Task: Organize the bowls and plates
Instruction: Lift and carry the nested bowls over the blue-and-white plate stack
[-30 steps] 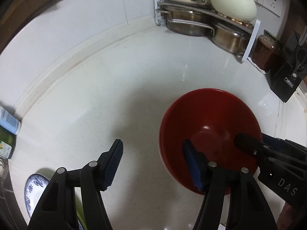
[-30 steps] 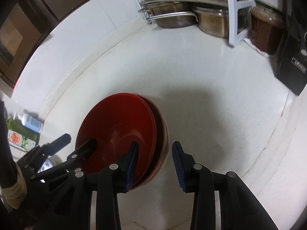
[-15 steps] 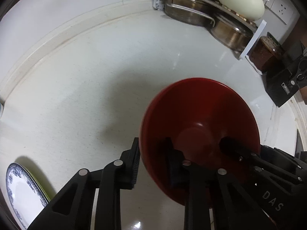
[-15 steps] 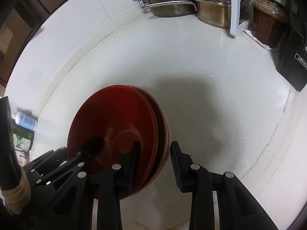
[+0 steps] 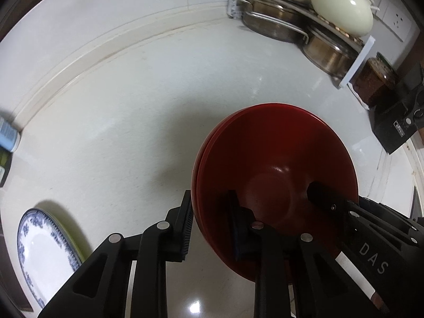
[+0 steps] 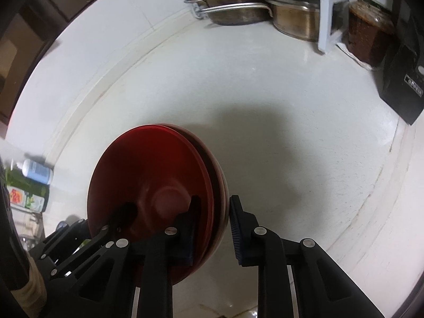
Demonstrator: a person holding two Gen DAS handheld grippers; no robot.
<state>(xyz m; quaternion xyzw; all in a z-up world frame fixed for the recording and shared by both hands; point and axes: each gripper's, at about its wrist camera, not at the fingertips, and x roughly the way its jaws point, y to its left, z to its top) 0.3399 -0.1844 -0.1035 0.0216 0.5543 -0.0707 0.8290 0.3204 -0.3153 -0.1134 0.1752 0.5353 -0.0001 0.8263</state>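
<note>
A stack of red bowls point(image 5: 275, 153) sits nested on the white counter point(image 5: 132, 111). My left gripper point(image 5: 210, 228) is shut on its near-left rim, with one pad outside and the other inside the top bowl. In the right wrist view the same red bowls point(image 6: 151, 175) show a paler outer bowl. My right gripper point(image 6: 212, 228) is shut on the right rim, its outer pad against that paler wall. Each gripper's inner finger shows inside the bowl in the other view. A blue-and-white plate point(image 5: 45, 249) lies at the lower left on a green one.
A corner rack with steel pots point(image 5: 275, 23) and a cream lidded pot point(image 5: 341, 8) stands at the back right. Beside it are a dark jar point(image 5: 376, 82) and a black knife block point(image 5: 397, 129). Bottles point(image 6: 37, 171) stand at the left edge.
Both grippers moved in on the red bowl stack and narrowed. The left went from wide open to shut on the rim; the right closed its gap on the opposite rim.
</note>
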